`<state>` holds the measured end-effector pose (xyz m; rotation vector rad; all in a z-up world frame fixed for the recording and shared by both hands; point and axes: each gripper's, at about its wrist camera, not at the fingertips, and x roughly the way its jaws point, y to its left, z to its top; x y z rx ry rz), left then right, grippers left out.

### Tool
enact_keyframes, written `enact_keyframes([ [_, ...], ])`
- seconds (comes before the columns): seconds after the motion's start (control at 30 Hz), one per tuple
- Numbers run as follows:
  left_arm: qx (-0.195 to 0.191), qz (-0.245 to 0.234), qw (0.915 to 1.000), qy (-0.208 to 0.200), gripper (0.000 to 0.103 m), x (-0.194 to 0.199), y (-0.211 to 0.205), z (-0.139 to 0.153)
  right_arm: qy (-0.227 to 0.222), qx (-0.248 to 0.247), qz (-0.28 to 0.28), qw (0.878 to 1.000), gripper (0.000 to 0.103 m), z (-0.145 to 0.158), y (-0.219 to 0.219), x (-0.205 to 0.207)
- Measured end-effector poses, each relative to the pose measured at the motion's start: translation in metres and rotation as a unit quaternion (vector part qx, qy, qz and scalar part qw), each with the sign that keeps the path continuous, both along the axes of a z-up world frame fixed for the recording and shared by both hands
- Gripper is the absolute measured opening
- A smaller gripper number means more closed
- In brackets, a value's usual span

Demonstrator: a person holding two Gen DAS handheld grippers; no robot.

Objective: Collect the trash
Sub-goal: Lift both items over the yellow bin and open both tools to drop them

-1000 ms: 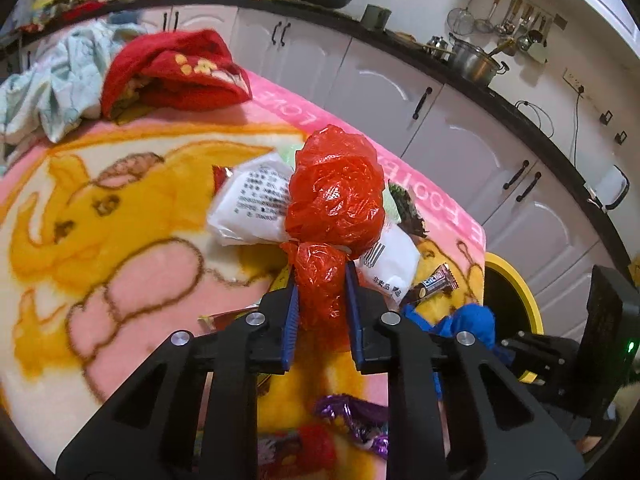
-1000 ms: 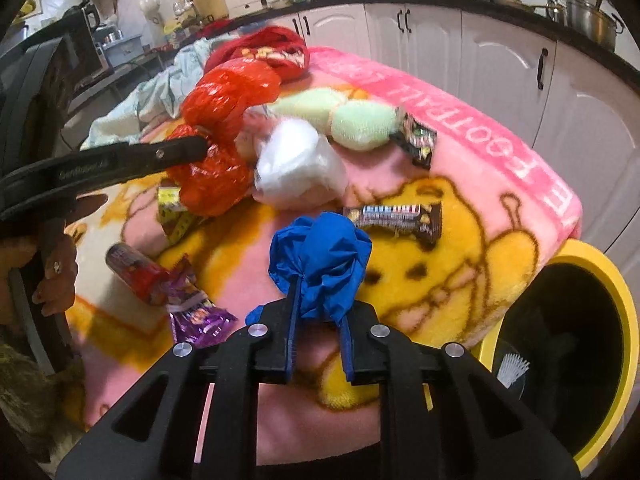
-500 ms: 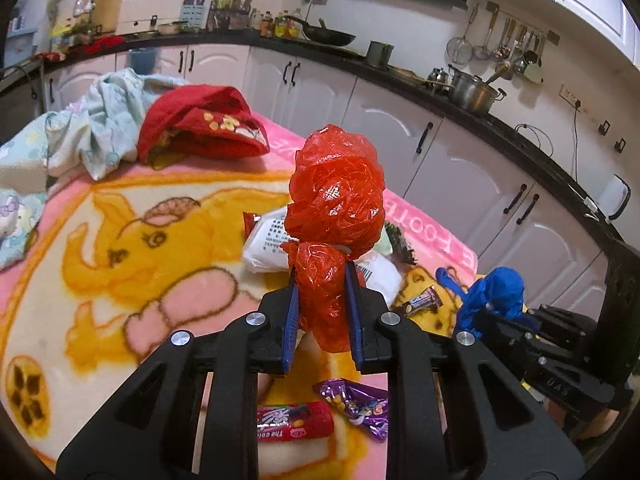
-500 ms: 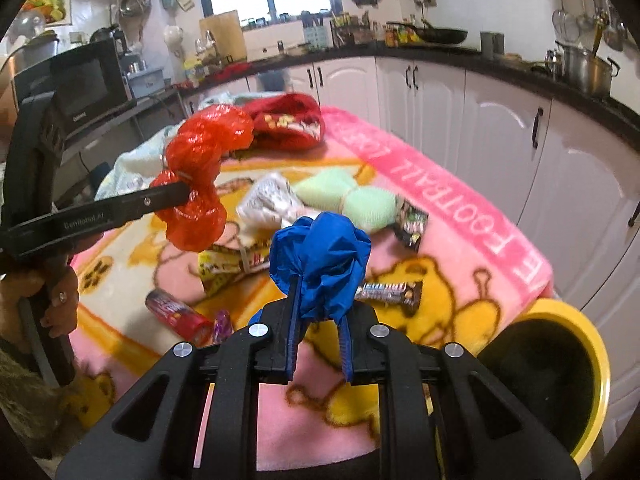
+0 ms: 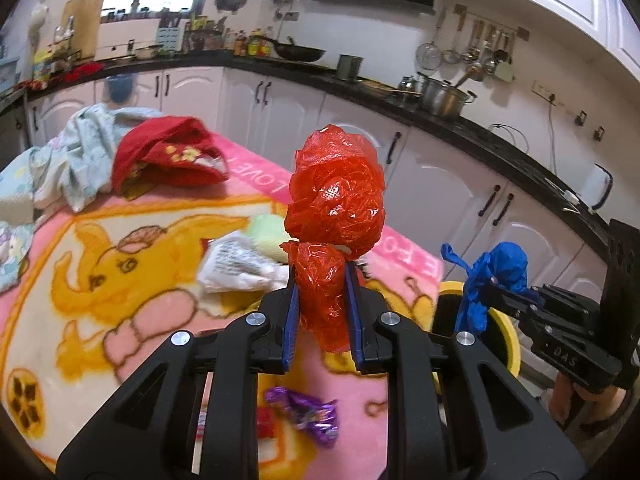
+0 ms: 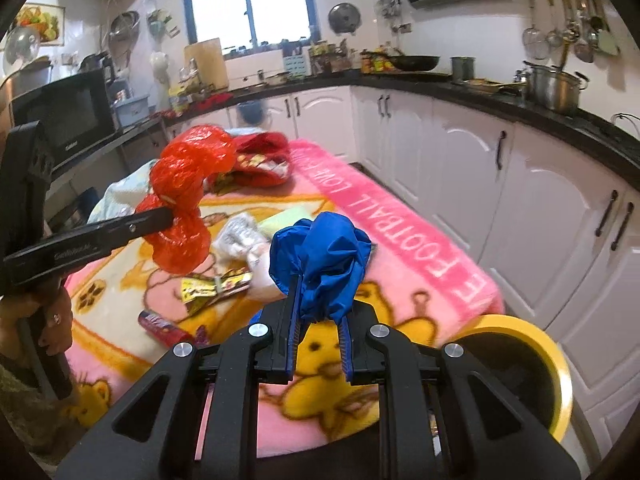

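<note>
My left gripper (image 5: 322, 300) is shut on a crumpled red plastic bag (image 5: 336, 200), held well above the pink cartoon blanket (image 5: 100, 280). The same red plastic bag (image 6: 184, 200) shows at the left of the right wrist view. My right gripper (image 6: 318, 312) is shut on a crumpled blue plastic bag (image 6: 320, 256), which also hangs at the right in the left wrist view as the blue plastic bag (image 5: 496, 272). A yellow-rimmed bin (image 6: 556, 360) stands at the table's right end, below the right gripper. Loose wrappers lie on the blanket: a white packet (image 5: 236, 264), a purple wrapper (image 5: 308, 412), a red wrapper (image 6: 164, 326).
Red cloth (image 5: 168, 152) and a pale blue cloth (image 5: 76, 152) are piled at the blanket's far end. White kitchen cabinets (image 6: 460, 168) under a black counter run along the right and back. A person's hand (image 6: 48, 320) grips the left tool's handle.
Both grippers have risen with their bags, so the blanket and wrappers look lower and farther. The blue bag has come up beside the bin's rim in the left wrist view.
</note>
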<state>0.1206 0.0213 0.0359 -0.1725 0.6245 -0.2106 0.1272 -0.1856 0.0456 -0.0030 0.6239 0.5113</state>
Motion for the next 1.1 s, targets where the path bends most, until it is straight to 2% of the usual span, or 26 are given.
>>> enact_keyframes([
  [0.47, 0.011, -0.065, 0.9977, -0.015, 0.014, 0.011, -0.068, 0.009, -0.009, 0.015, -0.080, 0.997, 0.016, 0.012, -0.064, -0.009],
  [0.83, 0.018, -0.127, 0.9918, -0.002, 0.014, 0.022, -0.126, -0.002, -0.009, 0.022, -0.147, 0.989, 0.016, 0.008, -0.116, -0.022],
  [1.1, 0.020, -0.168, 0.9854, 0.013, 0.014, 0.027, -0.171, -0.015, 0.005, 0.015, -0.181, 0.983, 0.016, -0.006, -0.149, -0.028],
])
